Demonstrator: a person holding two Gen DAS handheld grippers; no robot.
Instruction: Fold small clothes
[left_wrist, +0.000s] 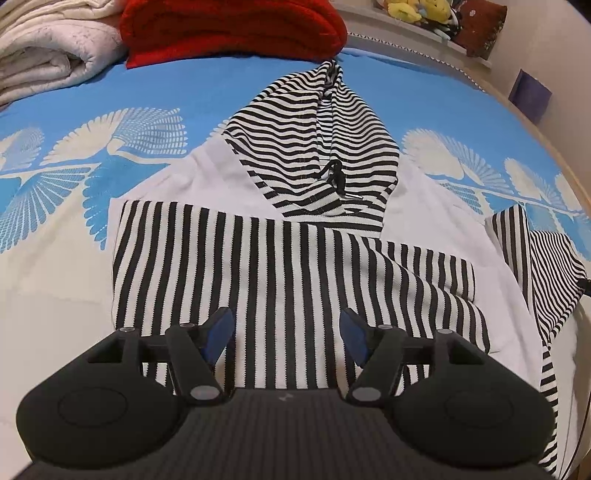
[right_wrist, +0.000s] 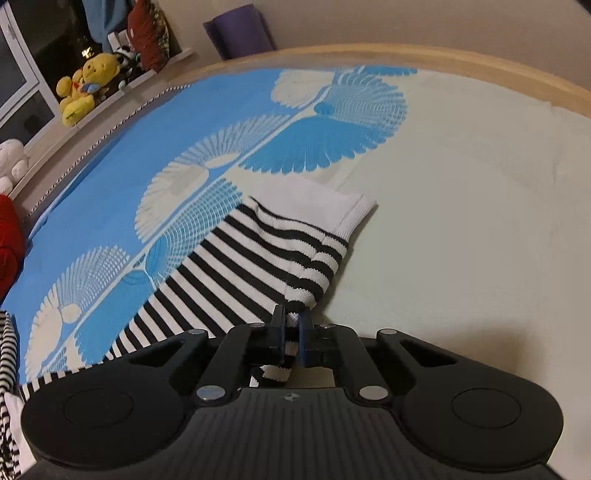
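We have the hoodie (left_wrist: 295, 258) spread across the middle of the left wrist view, on the bedspread (left_wrist: 74, 258), hood (left_wrist: 314, 147) toward the top. One striped sleeve (left_wrist: 280, 266) already lies across the chest. Our left gripper (left_wrist: 286, 334) hovers over it, jaws apart, holding nothing. In the right wrist view, our right gripper (right_wrist: 291, 321) is clamped on the other sleeve (right_wrist: 258, 266) near its cuff, at lower centre. We should lift it only slightly and lay it flat across the chest. No containers are visible.
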